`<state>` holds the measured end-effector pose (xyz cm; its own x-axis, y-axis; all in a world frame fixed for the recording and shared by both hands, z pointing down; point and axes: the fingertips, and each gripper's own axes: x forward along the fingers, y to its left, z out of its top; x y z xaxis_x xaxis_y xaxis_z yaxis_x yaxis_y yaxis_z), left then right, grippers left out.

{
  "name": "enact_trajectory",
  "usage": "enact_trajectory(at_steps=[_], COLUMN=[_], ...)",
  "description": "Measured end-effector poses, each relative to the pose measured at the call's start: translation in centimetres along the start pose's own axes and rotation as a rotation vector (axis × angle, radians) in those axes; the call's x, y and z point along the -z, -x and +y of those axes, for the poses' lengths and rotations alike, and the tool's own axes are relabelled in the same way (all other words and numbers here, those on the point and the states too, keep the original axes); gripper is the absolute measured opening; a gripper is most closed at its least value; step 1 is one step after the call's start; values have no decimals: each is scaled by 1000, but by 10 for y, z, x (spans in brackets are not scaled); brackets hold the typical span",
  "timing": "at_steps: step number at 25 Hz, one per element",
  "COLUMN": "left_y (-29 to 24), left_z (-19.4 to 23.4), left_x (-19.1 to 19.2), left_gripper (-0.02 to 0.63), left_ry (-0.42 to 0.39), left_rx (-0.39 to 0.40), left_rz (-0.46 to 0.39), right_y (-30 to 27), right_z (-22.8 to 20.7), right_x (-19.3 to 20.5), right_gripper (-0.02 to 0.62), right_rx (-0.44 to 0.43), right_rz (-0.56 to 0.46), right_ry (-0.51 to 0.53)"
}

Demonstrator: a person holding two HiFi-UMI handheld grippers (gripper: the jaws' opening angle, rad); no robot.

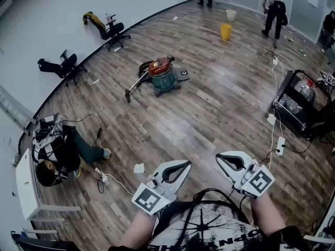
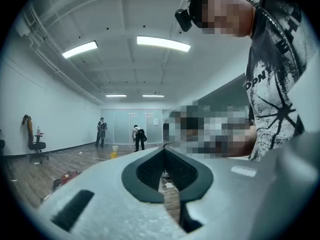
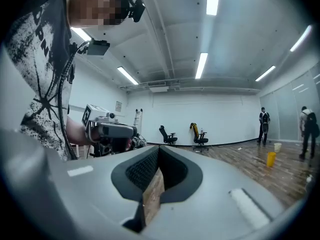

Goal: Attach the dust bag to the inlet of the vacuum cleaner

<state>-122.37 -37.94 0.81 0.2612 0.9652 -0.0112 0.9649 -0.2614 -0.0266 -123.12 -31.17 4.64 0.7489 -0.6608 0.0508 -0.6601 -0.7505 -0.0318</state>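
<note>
Zero progress: left claw and right claw both closed and empty, well short of the vacuum cleaner, no dust bag in sight.

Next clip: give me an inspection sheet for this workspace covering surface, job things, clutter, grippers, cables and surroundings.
Surface: wood-plank floor; no table in view.
Job's things: vacuum cleaner stands far ahead, its hose trailing left; dust bag: nothing seen.
Clutter: paper scrap; yellow bucket.
Grippers: left gripper and right gripper both shut, nothing held, well short of the vacuum cleaner.
Cables: white cord with power strip on the floor at right.
Surroundings: seated person at left; office chairs along the wall; cart at right; people at the far end.
</note>
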Motion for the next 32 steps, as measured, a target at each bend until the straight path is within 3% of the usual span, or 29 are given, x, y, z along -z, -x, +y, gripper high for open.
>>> enact_trajectory(at_steps=[6, 20, 27, 32], left_y=[-3, -18, -29, -51], left_z=[-1, -3, 40, 91], left_x=[0, 6, 14, 20], left_gripper=[-2, -1, -2, -1], left_ry=[2, -6, 17, 19], left_rx=[-1, 27, 44, 94], left_rz=[2, 28, 20, 11], right_y=[5, 14, -18, -46], right_z=[-1, -20, -42, -83], right_x=[6, -6, -5, -4], right_gripper=[5, 5, 5, 5], right_rx=[7, 38, 68, 130], right_rz=[14, -61, -54, -43], right_ry=[2, 7, 4, -17])
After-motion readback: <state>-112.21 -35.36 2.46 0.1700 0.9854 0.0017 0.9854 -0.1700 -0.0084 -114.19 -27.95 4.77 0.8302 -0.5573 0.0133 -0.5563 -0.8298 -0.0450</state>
